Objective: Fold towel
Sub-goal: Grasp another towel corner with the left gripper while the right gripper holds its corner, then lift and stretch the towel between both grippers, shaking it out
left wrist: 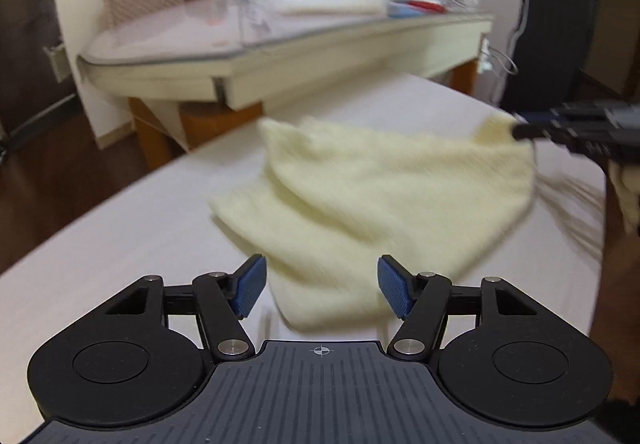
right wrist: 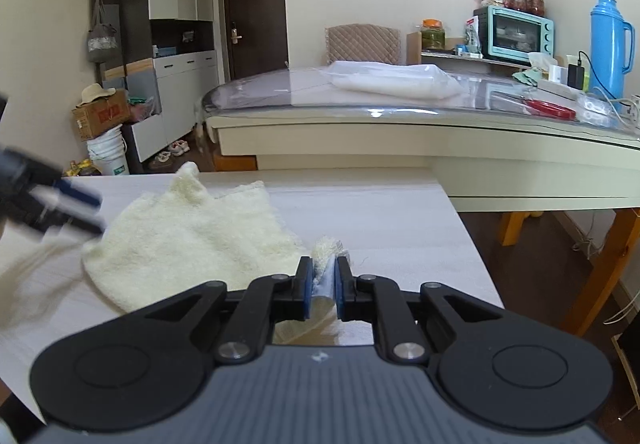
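Observation:
A cream towel (left wrist: 380, 195) lies crumpled on the white table (left wrist: 120, 244). My left gripper (left wrist: 322, 286) is open just over the towel's near edge, and its blue pads (left wrist: 252, 286) touch nothing. My right gripper (left wrist: 520, 131) comes in from the right and holds one towel corner raised off the table. In the right wrist view the right gripper (right wrist: 324, 284) is shut on that corner of the towel (right wrist: 192, 236), with cloth bunched between the pads. The left gripper (right wrist: 98, 215) shows blurred at the towel's left side.
A bigger glass-topped table (right wrist: 400, 119) stands beyond, carrying a plastic bag (right wrist: 392, 79), a teal oven (right wrist: 516, 33) and a blue thermos (right wrist: 610, 47). The white table's right edge (right wrist: 472, 244) drops to dark floor. Cabinets and boxes line the far left wall.

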